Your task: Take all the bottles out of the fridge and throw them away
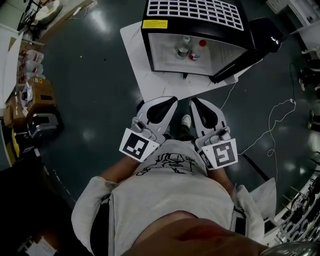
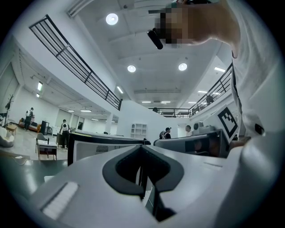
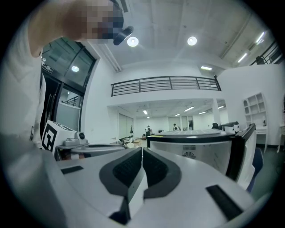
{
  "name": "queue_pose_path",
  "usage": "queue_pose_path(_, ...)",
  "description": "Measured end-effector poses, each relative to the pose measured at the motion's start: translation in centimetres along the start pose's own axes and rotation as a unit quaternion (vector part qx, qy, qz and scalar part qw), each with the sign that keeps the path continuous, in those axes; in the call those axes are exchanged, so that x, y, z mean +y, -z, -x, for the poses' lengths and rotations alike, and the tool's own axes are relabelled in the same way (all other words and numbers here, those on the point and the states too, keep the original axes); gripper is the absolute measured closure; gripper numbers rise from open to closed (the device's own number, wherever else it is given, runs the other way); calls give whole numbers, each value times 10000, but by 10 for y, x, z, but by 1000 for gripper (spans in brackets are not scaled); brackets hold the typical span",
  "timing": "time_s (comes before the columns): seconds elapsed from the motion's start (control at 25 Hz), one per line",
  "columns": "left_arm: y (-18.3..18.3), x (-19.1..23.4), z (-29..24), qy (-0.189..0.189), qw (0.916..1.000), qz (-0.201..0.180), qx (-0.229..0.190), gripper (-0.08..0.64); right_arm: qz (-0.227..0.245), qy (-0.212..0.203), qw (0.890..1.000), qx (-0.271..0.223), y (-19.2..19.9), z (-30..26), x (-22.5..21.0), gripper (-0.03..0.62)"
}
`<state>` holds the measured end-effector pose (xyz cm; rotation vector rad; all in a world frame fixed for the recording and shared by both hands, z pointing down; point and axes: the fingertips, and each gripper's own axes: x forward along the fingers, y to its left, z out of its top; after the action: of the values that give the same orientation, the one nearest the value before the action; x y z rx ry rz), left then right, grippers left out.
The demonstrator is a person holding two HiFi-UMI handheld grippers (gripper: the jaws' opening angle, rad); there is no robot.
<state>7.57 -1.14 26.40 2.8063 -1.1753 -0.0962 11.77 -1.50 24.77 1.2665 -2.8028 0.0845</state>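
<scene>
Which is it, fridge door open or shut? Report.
Open: in the head view the door stands swung out to the right of the fridge, and two bottles show inside.

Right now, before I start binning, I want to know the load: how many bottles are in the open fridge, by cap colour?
clear plastic bottle with a pale cap: 1
clear plastic bottle with a red cap: 1
Total: 2, both standing inside the black mini fridge.
</scene>
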Motion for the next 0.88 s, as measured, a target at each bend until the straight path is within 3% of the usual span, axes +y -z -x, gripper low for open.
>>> queue_pose_path(0.2,-3,-2,-19,-26,9996,-201,-200,551,3,-35,10000,-51,-2,2,-19,581)
queue_pose_path(0.48,-5,-20,-68,6,9998,-184,-125,551,75,-57,9999,-88,-6,16,-64,581)
queue_pose_path(0.88,-11,-41,-138,-47,9987,-311,-412,551,229,-238,9994,-124,-8,30,-134,581)
